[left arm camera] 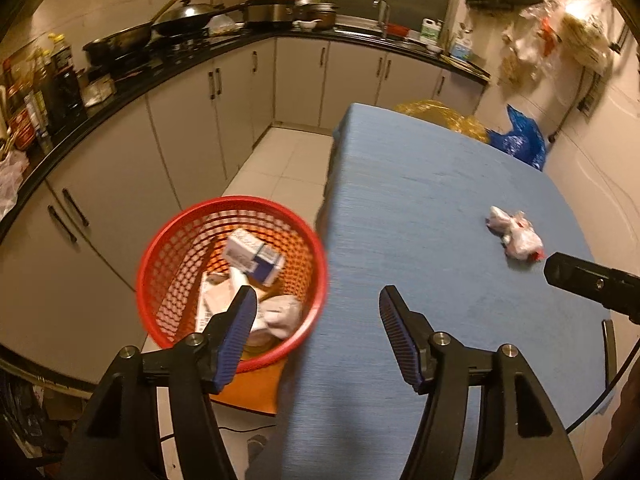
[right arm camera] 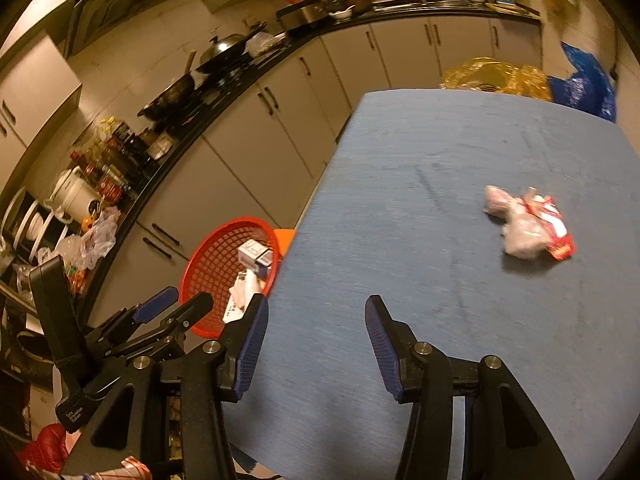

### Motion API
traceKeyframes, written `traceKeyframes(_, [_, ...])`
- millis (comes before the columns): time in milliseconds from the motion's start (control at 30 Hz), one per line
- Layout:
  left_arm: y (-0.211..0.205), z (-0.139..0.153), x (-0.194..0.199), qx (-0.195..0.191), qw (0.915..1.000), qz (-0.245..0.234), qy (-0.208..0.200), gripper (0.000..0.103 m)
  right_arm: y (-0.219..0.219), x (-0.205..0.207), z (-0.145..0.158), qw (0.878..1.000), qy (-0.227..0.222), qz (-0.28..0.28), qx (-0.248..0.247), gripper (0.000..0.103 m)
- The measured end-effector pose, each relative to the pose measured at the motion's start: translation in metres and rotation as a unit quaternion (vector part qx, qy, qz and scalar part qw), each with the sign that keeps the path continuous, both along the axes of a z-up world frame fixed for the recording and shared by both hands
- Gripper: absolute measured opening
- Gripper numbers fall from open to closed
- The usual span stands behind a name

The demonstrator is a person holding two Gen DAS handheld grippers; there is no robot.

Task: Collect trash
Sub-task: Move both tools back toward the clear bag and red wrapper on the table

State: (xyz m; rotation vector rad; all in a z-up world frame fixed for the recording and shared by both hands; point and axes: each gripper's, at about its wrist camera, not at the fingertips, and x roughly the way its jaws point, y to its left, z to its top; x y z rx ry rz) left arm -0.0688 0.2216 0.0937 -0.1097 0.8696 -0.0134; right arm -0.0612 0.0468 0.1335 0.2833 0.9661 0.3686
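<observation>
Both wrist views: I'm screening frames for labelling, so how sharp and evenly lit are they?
Left wrist view: warm dim light, red basket motion-smeared, glare on the hanging bags, fisheye-bent counter. Right wrist view: crumpled wrapper and blue table streaked by blur, corners vignetted.

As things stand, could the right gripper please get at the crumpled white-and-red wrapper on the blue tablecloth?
Probably yes. The right gripper is open and empty, and bare blue tablecloth lies between it and the crumpled white-and-red wrapper, which sits alone ahead and to its right.
</observation>
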Motion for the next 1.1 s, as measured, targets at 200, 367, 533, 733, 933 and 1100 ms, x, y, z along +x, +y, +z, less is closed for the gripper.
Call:
traceKeyframes(200, [-0.038, 0.004, 0.004, 0.006, 0.9994, -0.034, -0.003, 0.063, -0.043, -0.010, 0.001, 0.999, 0.000, -0.035, 0.005, 0.055])
traceKeyframes(367, [-0.069, 0.004, 0.008, 0.006, 0.9983, -0.058, -0.001, 0.063, -0.078, -0.017, -0.002, 0.998, 0.006, -0.065, 0.006, 0.055])
traceKeyframes(533, [-0.099, 0.001, 0.013, 0.004, 0.9966, -0.083, 0.004, 0.063, -0.119, -0.023, -0.008, 0.995, 0.012, -0.099, 0.007, 0.055])
traceKeyframes(733, [-0.132, -0.004, 0.018, -0.001, 0.9946, -0.103, 0.013, 0.063, -0.168, -0.018, -0.021, 0.991, 0.028, -0.132, 0.006, 0.055])
traceKeyframes(933, [-0.152, -0.010, 0.020, -0.007, 0.9929, -0.115, 0.027, 0.063, -0.201, 0.011, -0.036, 0.990, 0.046, -0.137, 0.010, 0.055])
traceKeyframes(1100, [-0.157, -0.007, 0.024, -0.006, 0.9932, -0.112, 0.031, 0.063, -0.212, 0.049, -0.056, 0.991, 0.066, -0.114, 0.001, 0.055])
